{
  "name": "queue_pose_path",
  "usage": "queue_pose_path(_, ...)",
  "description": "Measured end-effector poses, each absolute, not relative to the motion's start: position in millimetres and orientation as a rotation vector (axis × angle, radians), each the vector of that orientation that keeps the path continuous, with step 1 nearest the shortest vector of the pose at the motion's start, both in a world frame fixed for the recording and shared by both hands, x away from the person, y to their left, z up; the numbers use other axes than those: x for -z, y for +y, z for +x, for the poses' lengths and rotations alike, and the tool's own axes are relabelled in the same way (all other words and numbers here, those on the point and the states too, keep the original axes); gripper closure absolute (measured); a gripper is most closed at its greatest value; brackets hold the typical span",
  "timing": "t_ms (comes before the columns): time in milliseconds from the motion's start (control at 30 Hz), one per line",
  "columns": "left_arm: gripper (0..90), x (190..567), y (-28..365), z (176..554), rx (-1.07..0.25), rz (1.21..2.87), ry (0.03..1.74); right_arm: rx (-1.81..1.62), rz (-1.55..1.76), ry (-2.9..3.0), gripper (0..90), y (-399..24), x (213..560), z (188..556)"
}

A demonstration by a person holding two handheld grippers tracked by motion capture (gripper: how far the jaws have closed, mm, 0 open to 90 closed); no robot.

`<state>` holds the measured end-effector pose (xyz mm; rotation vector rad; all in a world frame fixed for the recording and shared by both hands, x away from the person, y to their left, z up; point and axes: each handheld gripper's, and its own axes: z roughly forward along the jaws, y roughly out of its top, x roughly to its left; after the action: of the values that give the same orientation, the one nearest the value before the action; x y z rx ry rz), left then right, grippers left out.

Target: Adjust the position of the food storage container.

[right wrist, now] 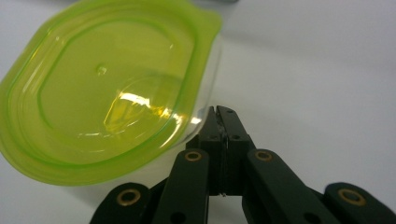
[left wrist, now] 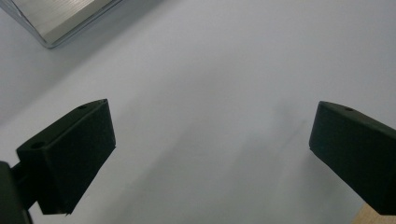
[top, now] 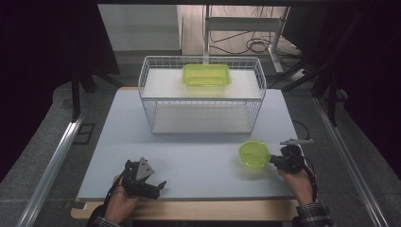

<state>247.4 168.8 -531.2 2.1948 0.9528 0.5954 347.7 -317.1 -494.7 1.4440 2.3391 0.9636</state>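
Observation:
A round clear container with a lime-green lid (top: 254, 153) (right wrist: 107, 88) sits at the right of the white table (top: 198, 165), tilted a little. My right gripper (top: 273, 161) (right wrist: 219, 112) comes at it from the right, its jaws pressed together at the container's clear side wall just under the lid's edge. My left gripper (top: 160, 187) (left wrist: 210, 149) rests near the table's front left, jaws wide apart over bare table with nothing between them. A rectangular container with a green lid (top: 206, 74) lies on the top shelf of a white wire basket (top: 146, 94).
The wire basket stands at the back middle of the table, with its lower shelf bare. A metal rail (left wrist: 60, 18) crosses the top left corner of the left gripper view. A small metal clip-like object (top: 295, 141) lies by the table's right edge. The wooden front edge (top: 189, 208) runs below my hands.

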Motion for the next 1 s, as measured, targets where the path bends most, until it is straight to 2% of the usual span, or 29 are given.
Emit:
queue_pose_path(433, 0.1, 532, 167, 248, -0.589, 2.205, 0.953, -1.066, 1.393, 2.43, 89.1, -289, 502, 351)
queue_pose_path(1000, 0.1, 532, 167, 248, -0.591, 2.222, 0.943, -1.175, 1.243, 2.544, 89.0, -218, 510, 360)
